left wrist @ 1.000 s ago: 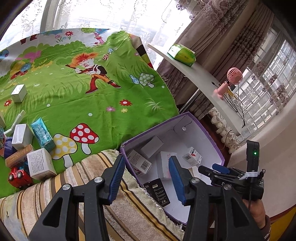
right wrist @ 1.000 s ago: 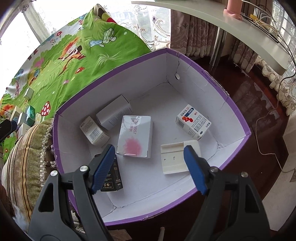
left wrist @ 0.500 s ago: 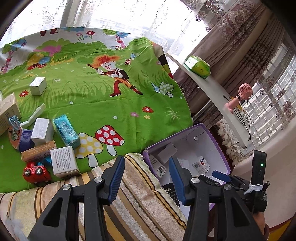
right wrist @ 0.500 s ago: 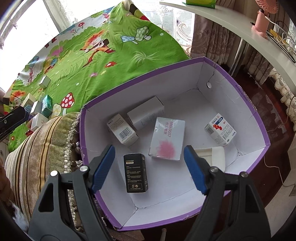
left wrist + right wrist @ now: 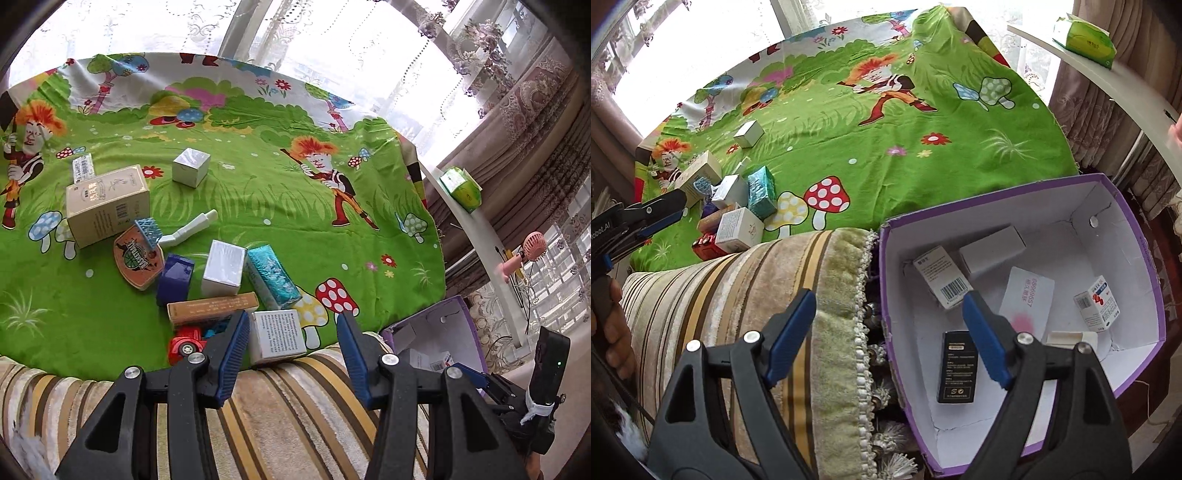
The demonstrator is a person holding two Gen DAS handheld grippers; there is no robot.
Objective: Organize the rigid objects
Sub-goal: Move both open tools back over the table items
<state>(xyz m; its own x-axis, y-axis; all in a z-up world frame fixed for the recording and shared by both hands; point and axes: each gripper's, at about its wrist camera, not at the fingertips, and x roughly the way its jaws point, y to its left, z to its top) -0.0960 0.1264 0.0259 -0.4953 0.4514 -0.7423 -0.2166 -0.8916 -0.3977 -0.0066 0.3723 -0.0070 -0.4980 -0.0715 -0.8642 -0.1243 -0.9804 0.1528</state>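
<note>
Six small boxes are already laid in the purple box point(image 5: 1152, 295) at near right, about ten items point(image 5: 225, 267) remain heaped on the green cloth point(image 5: 258, 192) at left, and both the left gripper point(image 5: 293, 347) and the right gripper point(image 5: 890, 332), whose jaws have just been opening, are held spread and empty.

Looking like a home living room: cartoon-print green cloth point(image 5: 258, 192) spreading toward twelve o'clock, lace curtains point(image 5: 332, 55) hanging beyond it, striped plush cushion point(image 5: 738, 295) sitting at six, patterned drapes point(image 5: 535, 122) falling at two.
</note>
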